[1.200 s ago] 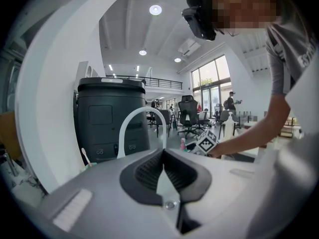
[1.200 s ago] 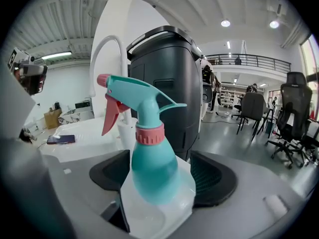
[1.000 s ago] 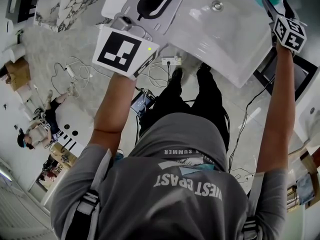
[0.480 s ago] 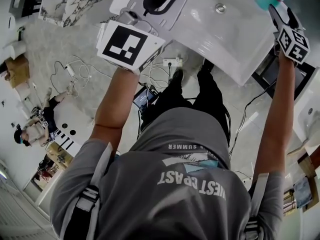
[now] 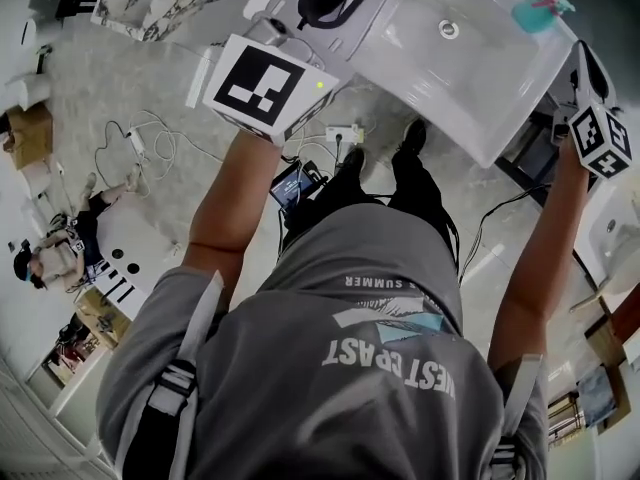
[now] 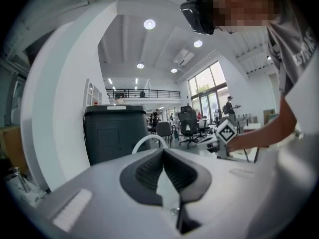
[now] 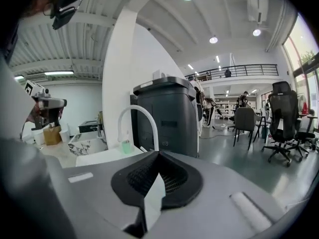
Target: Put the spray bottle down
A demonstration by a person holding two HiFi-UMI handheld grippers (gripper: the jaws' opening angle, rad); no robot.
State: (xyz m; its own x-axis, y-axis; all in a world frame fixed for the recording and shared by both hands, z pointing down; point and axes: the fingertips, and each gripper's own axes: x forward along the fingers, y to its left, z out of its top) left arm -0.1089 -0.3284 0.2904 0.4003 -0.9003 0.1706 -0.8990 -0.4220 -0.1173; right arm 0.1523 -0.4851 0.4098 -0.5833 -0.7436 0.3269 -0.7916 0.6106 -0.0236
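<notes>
Spray bottle (image 5: 540, 13): released, held by neither gripper. It stands upright on the top of the white washbasin (image 5: 480, 78), in the upper right of the head view.

Right gripper (image 7: 158, 157): its jaws have just been closing and now meet pad to pad, with nothing between them. In the right gripper view the teal bottle appears small, above and to the left of the jaw tips. It is just beside the foot of the white curved faucet (image 7: 144, 118) and well apart from the pads. In the head view this gripper sits at the right edge of the frame, below and to the right of the bottle, beside the basin's right edge. Its marker cube (image 5: 603, 140) lies below the jaws, and the person's bare forearm (image 5: 545, 238) runs down from it.

Left gripper (image 6: 163, 152): jaws together, nothing held. In the head view it sits at the upper centre, over the left part of the basin and well apart from the bottle.

Surroundings:
- A dark grey cabinet (image 7: 169, 113) stands behind the faucet.
- The drain (image 5: 449, 29) lies in the bowl, between the two grippers.
- Cables (image 5: 150, 143) trail over the floor at the left of the head view.
</notes>
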